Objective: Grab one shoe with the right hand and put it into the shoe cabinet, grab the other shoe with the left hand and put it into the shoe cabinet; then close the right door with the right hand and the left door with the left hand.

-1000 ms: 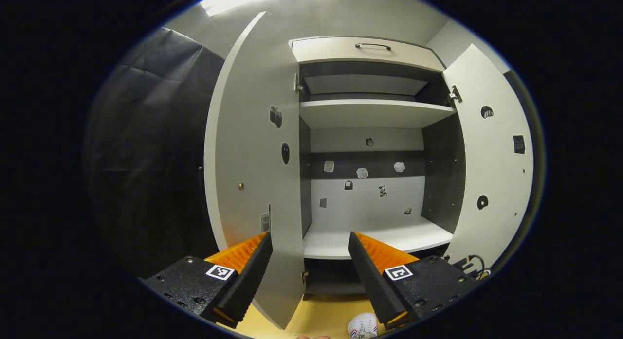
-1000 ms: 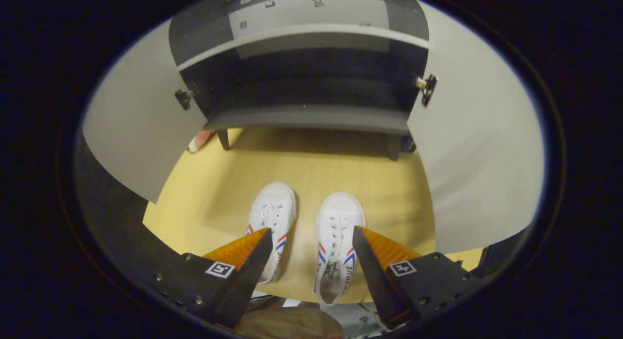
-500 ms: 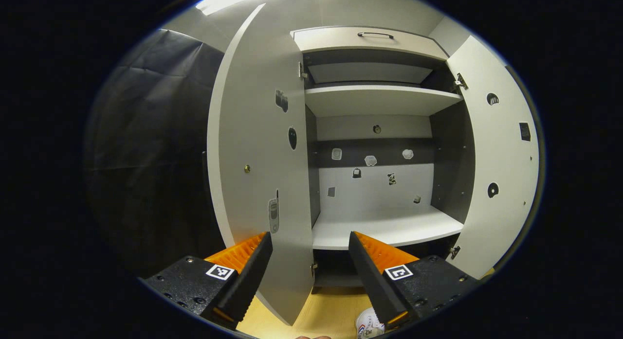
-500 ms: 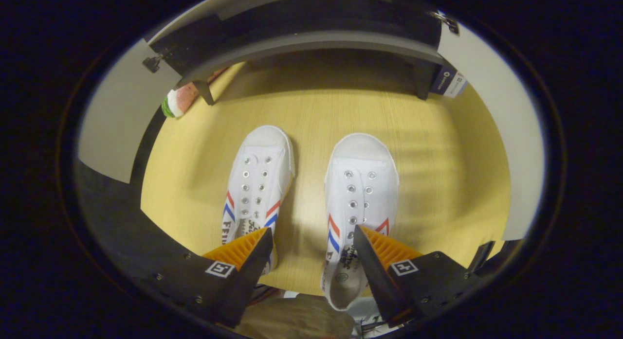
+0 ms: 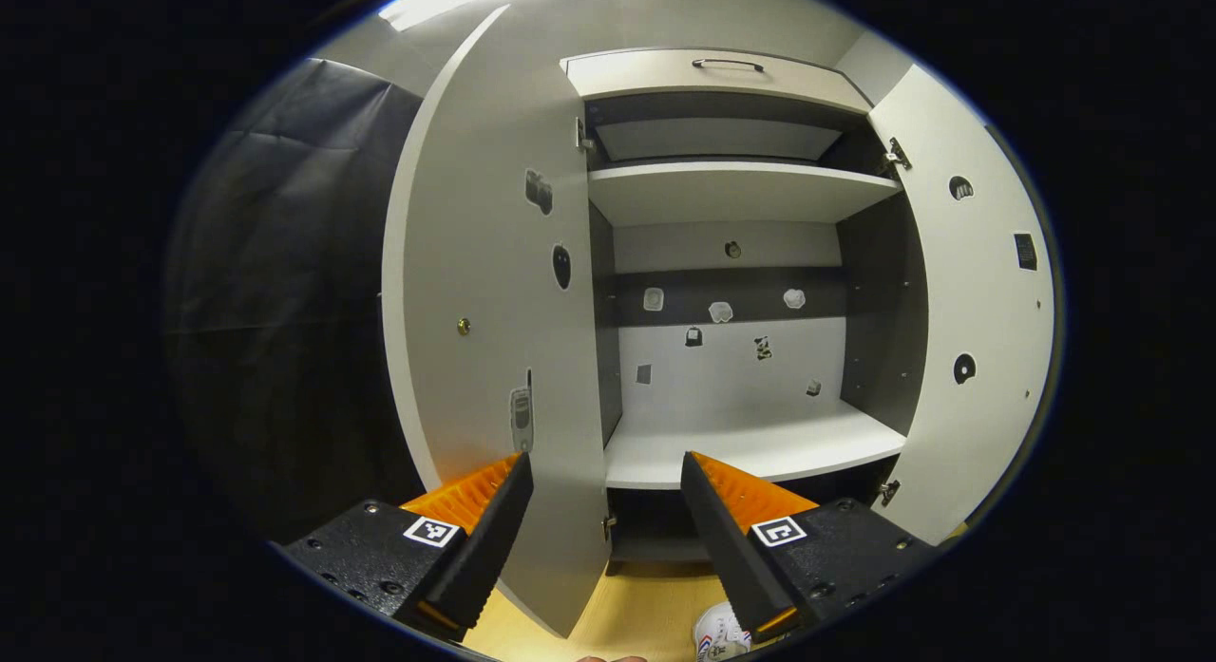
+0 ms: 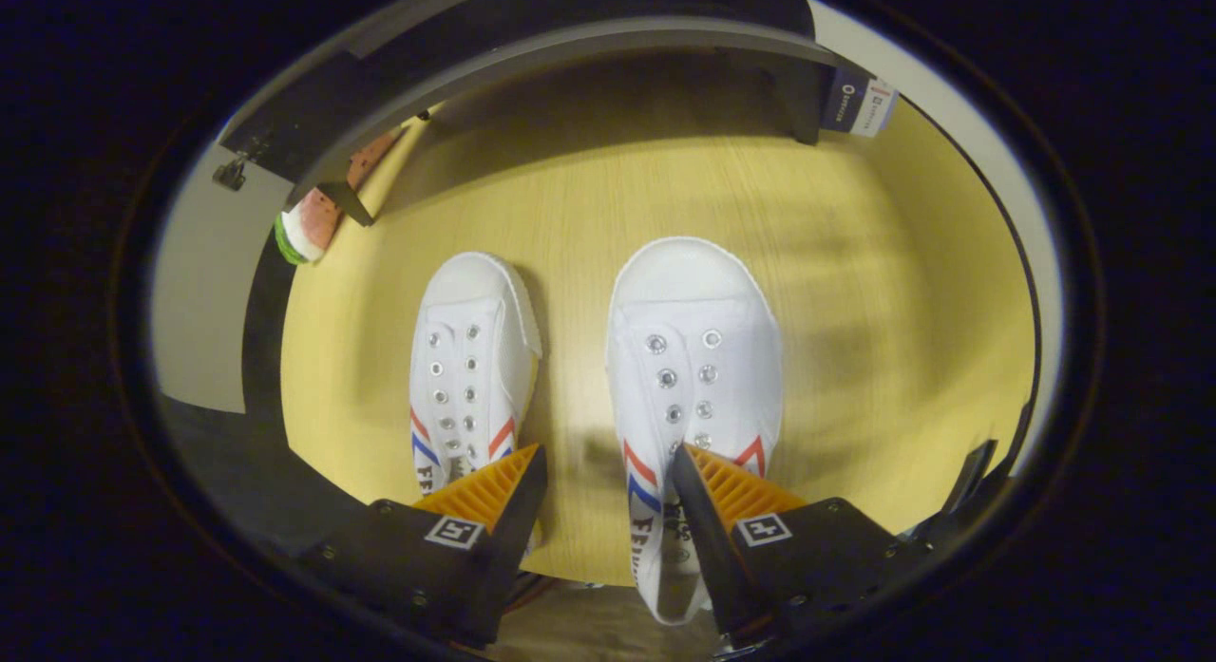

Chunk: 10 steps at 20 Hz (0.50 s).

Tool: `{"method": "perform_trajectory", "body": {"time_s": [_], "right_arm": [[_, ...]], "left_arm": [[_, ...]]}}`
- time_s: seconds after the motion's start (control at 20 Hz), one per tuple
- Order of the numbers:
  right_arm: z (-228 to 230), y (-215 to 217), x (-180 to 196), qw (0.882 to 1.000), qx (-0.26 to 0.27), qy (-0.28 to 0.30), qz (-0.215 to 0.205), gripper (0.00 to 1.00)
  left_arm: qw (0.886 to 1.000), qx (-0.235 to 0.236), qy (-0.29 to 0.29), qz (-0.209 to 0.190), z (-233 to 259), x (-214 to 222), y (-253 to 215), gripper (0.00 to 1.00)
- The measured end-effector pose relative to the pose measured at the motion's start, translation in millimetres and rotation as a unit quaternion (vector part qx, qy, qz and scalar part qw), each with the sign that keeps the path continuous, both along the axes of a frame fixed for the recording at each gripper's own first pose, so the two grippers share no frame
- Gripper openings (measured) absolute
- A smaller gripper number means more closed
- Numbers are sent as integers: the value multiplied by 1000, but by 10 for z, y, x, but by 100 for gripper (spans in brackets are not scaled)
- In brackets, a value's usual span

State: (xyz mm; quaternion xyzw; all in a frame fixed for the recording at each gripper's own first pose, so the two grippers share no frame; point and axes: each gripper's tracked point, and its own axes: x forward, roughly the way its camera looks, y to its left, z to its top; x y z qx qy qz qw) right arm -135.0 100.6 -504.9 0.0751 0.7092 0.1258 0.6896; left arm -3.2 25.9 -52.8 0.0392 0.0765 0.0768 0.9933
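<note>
Nothing is stowed yet: both white canvas sneakers sit side by side on the wooden floor, and the shoe cabinet (image 5: pixel 750 444) has its left door (image 5: pixel 475 311) and right door (image 5: pixel 978 330) swung wide. The right gripper (image 6: pixel 606 467), jaws apart and empty, hangs over them, the right sneaker (image 6: pixel 693 377) at one o'clock, the left sneaker (image 6: pixel 470 368) at eleven. The left gripper (image 5: pixel 605 472), agape and empty, faces the bare shelf at twelve.
</note>
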Motion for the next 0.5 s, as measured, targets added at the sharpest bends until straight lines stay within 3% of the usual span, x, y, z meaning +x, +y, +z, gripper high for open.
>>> {"method": "perform_trajectory", "body": {"time_s": [0.2,0.3,0.35,0.4,0.5], "right_arm": [[-36,7,-3,1000,-24,14,10,80],[-99,-165,-9,996,-80,0,31,75],[-41,-180,47,995,-91,-8,26,44],[-97,-168,23,995,-93,-10,29,32],[-73,-167,7,995,-99,-13,26,32]], "left_arm": [[1000,-6,1,-10,-33,12,-87,96],[1000,-8,1,-14,-44,24,-118,96],[1000,-8,1,-15,-52,21,-130,96],[1000,-8,0,-15,-46,18,-130,96],[1000,-11,0,-14,-48,20,-132,96]]}}
